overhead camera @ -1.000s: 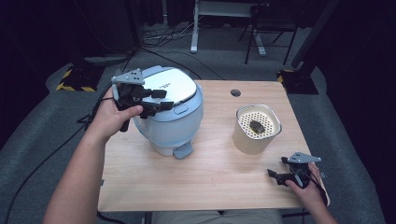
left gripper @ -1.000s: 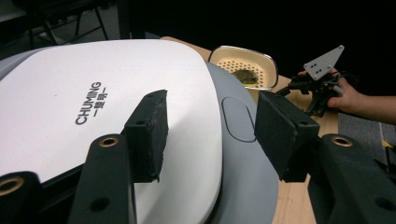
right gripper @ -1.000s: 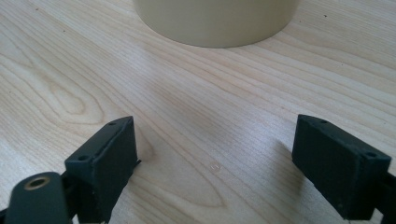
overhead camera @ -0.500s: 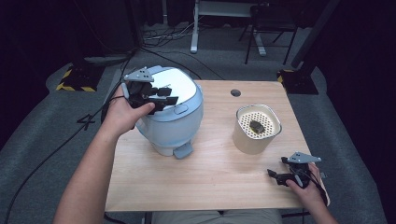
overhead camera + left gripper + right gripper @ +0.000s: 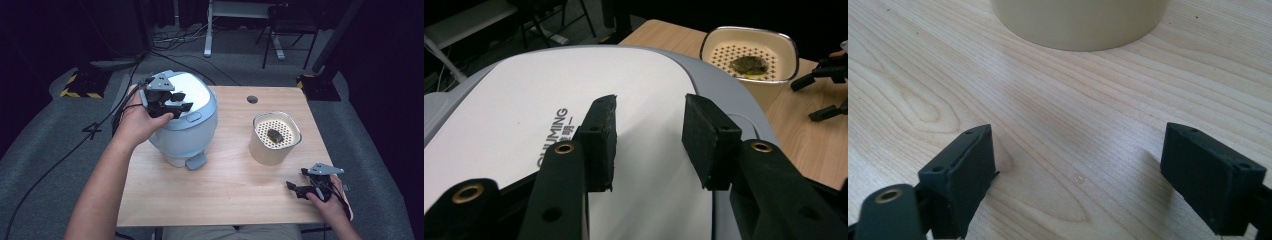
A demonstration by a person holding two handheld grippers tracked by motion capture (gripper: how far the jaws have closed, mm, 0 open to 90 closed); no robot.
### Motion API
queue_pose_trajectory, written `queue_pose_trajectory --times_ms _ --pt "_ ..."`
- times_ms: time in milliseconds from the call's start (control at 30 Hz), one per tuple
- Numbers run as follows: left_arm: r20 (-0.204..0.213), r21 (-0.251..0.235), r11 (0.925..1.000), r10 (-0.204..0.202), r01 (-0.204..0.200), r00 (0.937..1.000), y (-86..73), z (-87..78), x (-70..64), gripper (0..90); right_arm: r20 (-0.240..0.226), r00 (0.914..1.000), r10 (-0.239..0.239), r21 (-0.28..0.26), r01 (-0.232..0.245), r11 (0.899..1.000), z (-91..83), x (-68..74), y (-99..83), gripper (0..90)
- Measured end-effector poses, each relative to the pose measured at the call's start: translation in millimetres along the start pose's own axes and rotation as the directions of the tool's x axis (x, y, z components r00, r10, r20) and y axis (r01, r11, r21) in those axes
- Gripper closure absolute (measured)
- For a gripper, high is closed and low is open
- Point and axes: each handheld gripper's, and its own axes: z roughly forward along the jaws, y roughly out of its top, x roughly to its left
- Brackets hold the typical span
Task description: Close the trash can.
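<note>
1 cream pot (image 5: 274, 145) beside cooker (image 5: 187, 125)

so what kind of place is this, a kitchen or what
Probably a recording studio or lab, not a kitchen: a bare wooden table on grey carpet, dark surroundings, loose cables on the floor, hazard-striped blocks and a desk frame behind.

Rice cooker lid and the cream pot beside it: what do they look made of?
The rice cooker lid looks like smooth matte white plastic with printed lettering, set in a pale grey-blue shell. The cream pot has a glossy, bright rim, so perhaps enamelled metal or plastic. The left tongs hover open over the lid.
</note>
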Motion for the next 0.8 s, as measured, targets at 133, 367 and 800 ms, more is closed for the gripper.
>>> queue_pose_trajectory --times_ms 133,367,800 --pt "-0.004 -0.040 0.9986 -0.033 0.033 0.9994 -3.1 3.7 -1.2 38.2 -0.001 1.0000 -0.003 0.000 0.003 1.000 -0.2 0.0 -0.1 14.9" --pt "0.096 -0.129 0.9914 -0.010 0.022 0.9954 -6.2 -8.2 -17.5 33.7 -0.004 1.0000 -0.005 -0.001 0.005 1.000 -0.2 0.3 -0.3 14.9" --pt "0.204 -0.214 0.9768 0.052 -0.007 0.9777 -31.6 -45.2 -61.1 33.2 -0.006 1.0000 -0.007 -0.001 0.007 1.000 -0.1 0.4 -0.2 14.9"
